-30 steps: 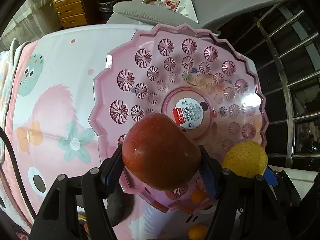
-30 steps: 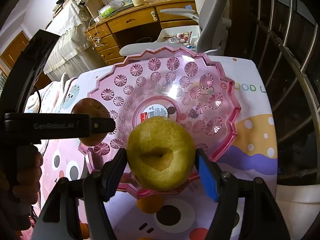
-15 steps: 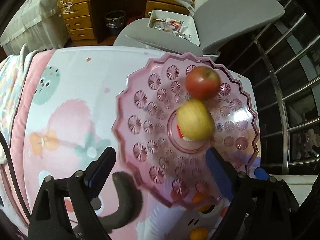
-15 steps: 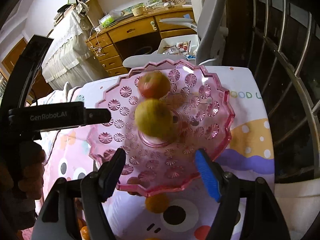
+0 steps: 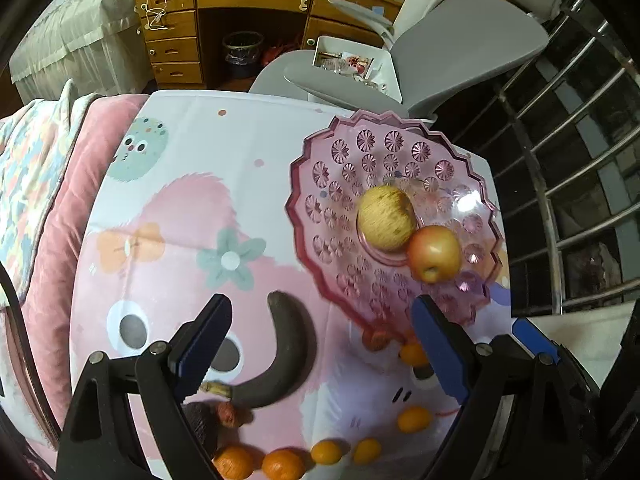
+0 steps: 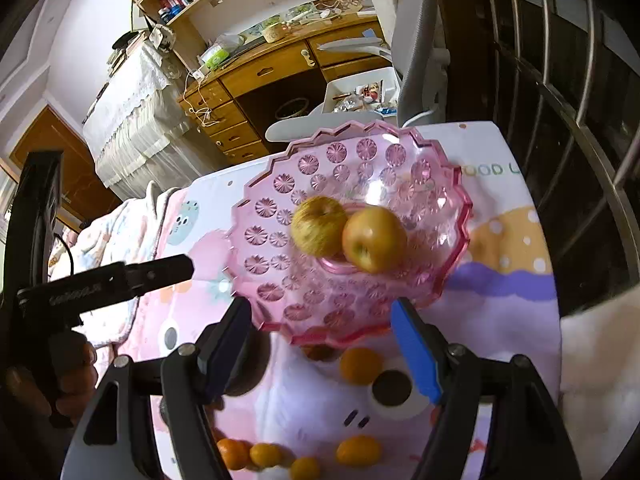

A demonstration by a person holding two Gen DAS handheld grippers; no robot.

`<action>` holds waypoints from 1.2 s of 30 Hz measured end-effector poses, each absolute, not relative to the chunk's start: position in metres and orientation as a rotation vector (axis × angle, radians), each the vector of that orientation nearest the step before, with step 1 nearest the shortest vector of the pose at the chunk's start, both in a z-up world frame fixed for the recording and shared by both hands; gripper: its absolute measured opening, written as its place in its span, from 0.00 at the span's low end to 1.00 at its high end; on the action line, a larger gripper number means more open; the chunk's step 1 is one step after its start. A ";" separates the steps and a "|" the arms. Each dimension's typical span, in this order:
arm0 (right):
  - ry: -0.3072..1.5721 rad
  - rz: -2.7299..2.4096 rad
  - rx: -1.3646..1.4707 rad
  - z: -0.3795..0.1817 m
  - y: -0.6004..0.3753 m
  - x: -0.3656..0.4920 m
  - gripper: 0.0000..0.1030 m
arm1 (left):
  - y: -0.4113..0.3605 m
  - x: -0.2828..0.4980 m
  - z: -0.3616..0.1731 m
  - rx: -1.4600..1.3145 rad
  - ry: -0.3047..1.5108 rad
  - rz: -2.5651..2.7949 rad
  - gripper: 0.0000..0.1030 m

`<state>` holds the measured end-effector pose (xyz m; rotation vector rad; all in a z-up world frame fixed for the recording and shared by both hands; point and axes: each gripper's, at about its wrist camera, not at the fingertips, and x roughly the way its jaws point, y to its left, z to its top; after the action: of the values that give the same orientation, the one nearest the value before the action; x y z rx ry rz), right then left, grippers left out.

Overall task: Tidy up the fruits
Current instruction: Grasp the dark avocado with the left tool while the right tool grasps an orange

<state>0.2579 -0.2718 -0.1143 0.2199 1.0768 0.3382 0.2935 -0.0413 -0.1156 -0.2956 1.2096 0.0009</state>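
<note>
Resting side by side in the middle of the pink plastic fruit dish [image 5: 320, 184] are a yellow pear [image 5: 386, 218] and a red apple [image 5: 434, 253], touching each other; the right wrist view shows the same pair, pear [image 6: 319, 225] to the left and apple [image 6: 374, 239] to the right, over the dish's raised centre. The dish [image 6: 280, 216] stands on a bench covered by a cartoon-printed cloth [image 5: 168, 208]. The left gripper [image 5: 320, 344] hangs above the cloth near the dish's near rim with its jaws spread and nothing between them. The right gripper [image 6: 322, 344] is likewise held back from the dish, jaws spread and bare. Below the dish on the cloth lie a dark, blackened banana [image 5: 288, 356], curved and just beside the left gripper's inner finger, and several small oranges [image 5: 284, 462] scattered along the near edge, with one more orange [image 6: 360, 365] just under the dish rim. A grey chair [image 5: 460, 40] and a wooden desk [image 5: 240, 0] stand beyond the bench.
</note>
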 end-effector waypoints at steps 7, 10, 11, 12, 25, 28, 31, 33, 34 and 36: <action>1.121 0.317 0.270 -0.114 -0.262 0.226 0.71 | -0.012 0.248 -0.109 -0.321 1.194 -0.012 0.88; 1.157 0.298 0.305 -0.116 -0.257 0.211 0.71 | 0.000 0.231 -0.109 -0.328 1.198 -0.021 0.88; 1.172 0.286 0.316 -0.117 -0.254 0.205 0.71 | 0.006 0.223 -0.109 -0.328 1.201 -0.029 0.88; 1.185 0.274 0.331 -0.118 -0.252 0.199 0.71 | 0.010 0.216 -0.108 -0.324 1.205 -0.037 0.88; 1.262 0.094 0.612 -0.137 -0.219 0.120 0.71 | 0.066 0.152 -0.106 -0.193 1.261 -0.181 0.88; 1.268 0.057 0.678 -0.144 -0.211 0.106 0.71 | 0.072 0.145 -0.108 -0.155 1.273 -0.212 0.88; 1.277 0.017 0.742 -0.152 -0.204 0.093 0.71 | 0.078 0.141 -0.111 -0.118 1.287 -0.248 0.88; 1.283 -0.011 0.783 -0.157 -0.199 0.085 0.71 | 0.080 0.139 -0.113 -0.093 1.297 -0.274 0.88; 1.286 -0.023 0.801 -0.160 -0.196 0.082 0.71 | 0.081 0.139 -0.115 -0.082 1.302 -0.285 0.88; 1.297 -0.052 0.834 -0.166 -0.191 0.077 0.71 | 0.082 0.139 -0.120 -0.054 1.321 -0.310 0.88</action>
<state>0.0771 -0.1910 -0.1659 0.8344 1.2966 -0.0516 0.1393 0.0818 -0.1196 -0.0539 1.3206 -0.3101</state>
